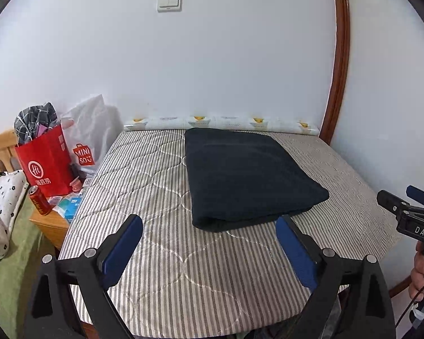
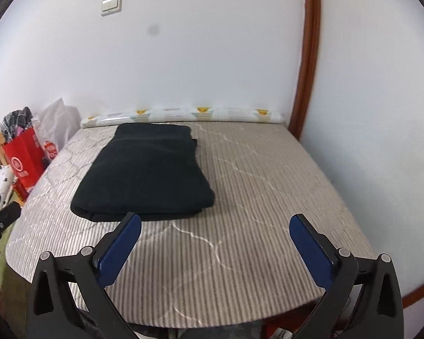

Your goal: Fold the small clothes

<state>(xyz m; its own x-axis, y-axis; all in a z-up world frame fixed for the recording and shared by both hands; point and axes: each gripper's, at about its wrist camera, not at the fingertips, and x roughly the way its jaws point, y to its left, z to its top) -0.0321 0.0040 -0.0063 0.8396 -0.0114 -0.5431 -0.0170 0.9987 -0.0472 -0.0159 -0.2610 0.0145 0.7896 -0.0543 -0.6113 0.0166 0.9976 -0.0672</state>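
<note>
Both tongs, left tongs (image 1: 209,233) and right tongs (image 2: 215,233), hang spread wide and empty near the bed's (image 2: 268,197) front edge. Folded dark garment (image 1: 246,175) lies flat toward the far-left, apparently released because its folding looks finished.

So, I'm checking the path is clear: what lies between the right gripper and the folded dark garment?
Only bare striped mattress lies between the open right gripper and the folded dark garment, as the right wrist view shows.
</note>
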